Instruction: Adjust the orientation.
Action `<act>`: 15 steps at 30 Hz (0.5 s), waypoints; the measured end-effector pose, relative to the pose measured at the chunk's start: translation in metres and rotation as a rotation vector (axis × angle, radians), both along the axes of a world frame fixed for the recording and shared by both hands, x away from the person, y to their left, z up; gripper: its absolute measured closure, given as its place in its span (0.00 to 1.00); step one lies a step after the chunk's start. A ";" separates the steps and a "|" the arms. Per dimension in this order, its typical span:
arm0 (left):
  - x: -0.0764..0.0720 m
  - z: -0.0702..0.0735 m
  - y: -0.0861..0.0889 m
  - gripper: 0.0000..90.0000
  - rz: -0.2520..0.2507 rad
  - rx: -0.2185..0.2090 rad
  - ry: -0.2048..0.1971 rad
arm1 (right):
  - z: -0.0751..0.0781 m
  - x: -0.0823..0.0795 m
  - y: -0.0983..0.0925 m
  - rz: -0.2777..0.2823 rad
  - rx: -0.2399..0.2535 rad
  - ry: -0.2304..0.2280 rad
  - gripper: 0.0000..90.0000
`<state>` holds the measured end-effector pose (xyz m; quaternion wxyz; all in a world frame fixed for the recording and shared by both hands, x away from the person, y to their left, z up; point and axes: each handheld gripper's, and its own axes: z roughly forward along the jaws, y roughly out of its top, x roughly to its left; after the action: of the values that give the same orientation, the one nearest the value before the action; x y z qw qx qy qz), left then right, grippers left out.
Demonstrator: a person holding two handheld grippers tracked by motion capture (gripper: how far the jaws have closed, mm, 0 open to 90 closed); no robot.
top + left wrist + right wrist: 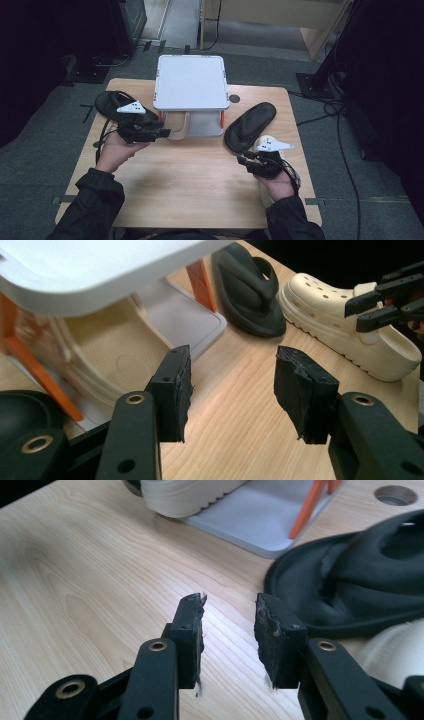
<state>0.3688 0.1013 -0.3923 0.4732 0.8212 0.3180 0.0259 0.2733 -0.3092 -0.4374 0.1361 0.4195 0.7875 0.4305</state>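
Observation:
A white two-tier rack (190,82) stands at the back middle of the wooden table (190,175). A cream clog (179,131) lies on its lower shelf. My left gripper (165,132) hovers just left of that shelf, open, with bare wood between its fingertips (232,390); the clog (110,355) sits ahead to its left. A black flip-flop (250,125) lies right of the rack. Below the flip-flop's near end my right gripper (240,160) is open over bare wood (229,630). A second cream clog (340,315) rests beside the flip-flop (247,290), under my right hand.
Another black flip-flop (107,102) lies at the table's back left, behind my left hand. A round cable hole (234,98) sits right of the rack. Orange posts (202,285) carry the rack's top shelf. Cables run over the floor to the right (345,150).

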 end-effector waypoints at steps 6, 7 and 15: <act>-0.001 -0.008 -0.005 0.55 -0.011 -0.006 0.011 | 0.000 -0.007 -0.012 -0.035 0.005 0.006 0.71; -0.001 -0.008 -0.005 0.55 -0.011 -0.006 0.011 | 0.000 -0.007 -0.012 -0.035 0.005 0.006 0.71; 0.005 -0.016 -0.008 0.55 -0.019 -0.006 0.019 | 0.002 -0.018 -0.025 -0.081 0.000 -0.007 0.71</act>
<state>0.3735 0.0931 -0.4081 0.4727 0.8230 0.3148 0.0126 0.2555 -0.3339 -0.4352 0.1561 0.4497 0.7693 0.4262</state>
